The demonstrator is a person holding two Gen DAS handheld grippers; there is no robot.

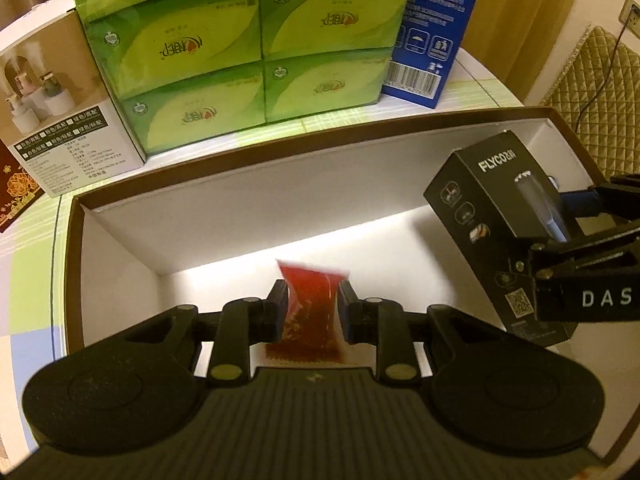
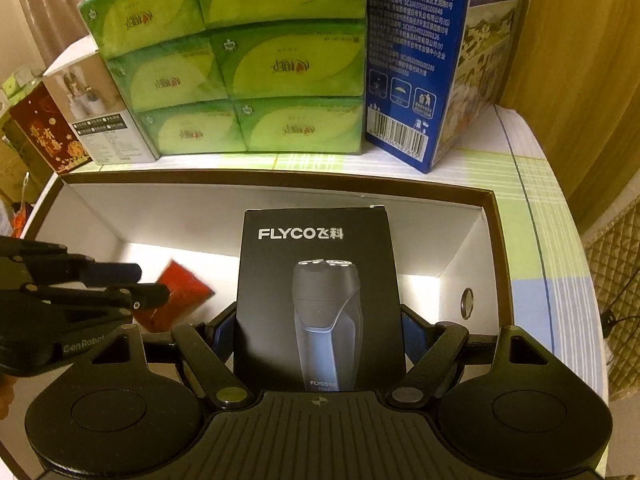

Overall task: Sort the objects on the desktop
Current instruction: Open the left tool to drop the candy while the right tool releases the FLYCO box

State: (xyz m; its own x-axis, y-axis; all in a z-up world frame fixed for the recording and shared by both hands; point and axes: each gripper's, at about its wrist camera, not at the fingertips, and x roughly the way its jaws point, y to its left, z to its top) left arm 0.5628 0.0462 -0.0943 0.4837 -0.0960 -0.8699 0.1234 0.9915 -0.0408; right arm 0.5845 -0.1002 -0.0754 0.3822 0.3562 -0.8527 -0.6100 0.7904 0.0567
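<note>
Currently both tongs sit over the open white tray [image 1: 248,200] on the worktop [image 2: 540,184].
Behind the tray: green tissue pack [image 1: 240,60], blue carton [image 2: 420,60], small white box [image 1: 60,100]. Right tongs [image 2: 318,336] clamp the black shaver box [image 2: 316,280]; left tongs [image 1: 310,312] nearly closed, pinching the red sachet [image 1: 310,304] above the tray floor.

This looks like a room in a home. The tabletop [image 2: 532,208] wears a checked cloth in pale green, blue and white. At its back stand stacked green tissue packs [image 2: 240,60], a blue milk carton box [image 2: 416,60] and a small white product box [image 1: 60,120]. Curtains [image 1: 520,20] hang behind, and what may be a quilted chair cover [image 1: 592,92] sits near a wall socket [image 1: 630,10].
</note>
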